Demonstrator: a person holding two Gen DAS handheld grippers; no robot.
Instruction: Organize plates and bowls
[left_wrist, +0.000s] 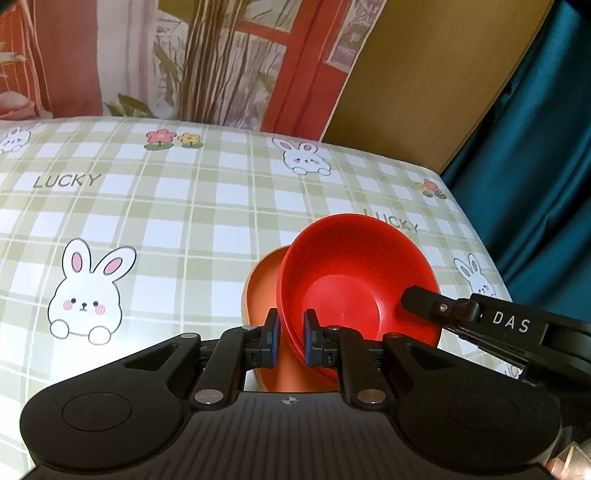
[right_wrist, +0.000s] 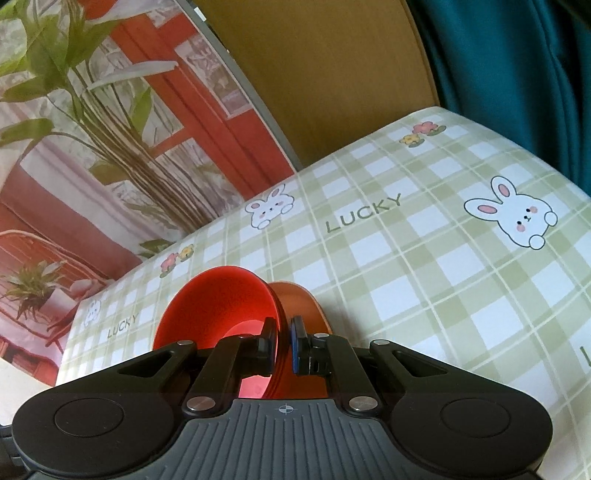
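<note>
A red bowl (left_wrist: 351, 288) sits nested in an orange plate (left_wrist: 260, 291) over the checked tablecloth. My left gripper (left_wrist: 291, 332) is shut on the near rim of the red bowl, one pad inside and one outside. My right gripper (left_wrist: 421, 299) reaches in from the right and holds the opposite rim. In the right wrist view the right gripper (right_wrist: 283, 345) is shut on the red bowl's rim (right_wrist: 221, 306), with the orange plate (right_wrist: 306, 306) behind it. The stack is tilted; I cannot tell whether it touches the table.
The table (left_wrist: 184, 206) has a green-checked cloth with rabbits and "LUCKY" print. A printed backdrop (left_wrist: 184, 55) stands behind it, beside a brown board (left_wrist: 424, 74) and a teal curtain (left_wrist: 535, 166) at the right edge.
</note>
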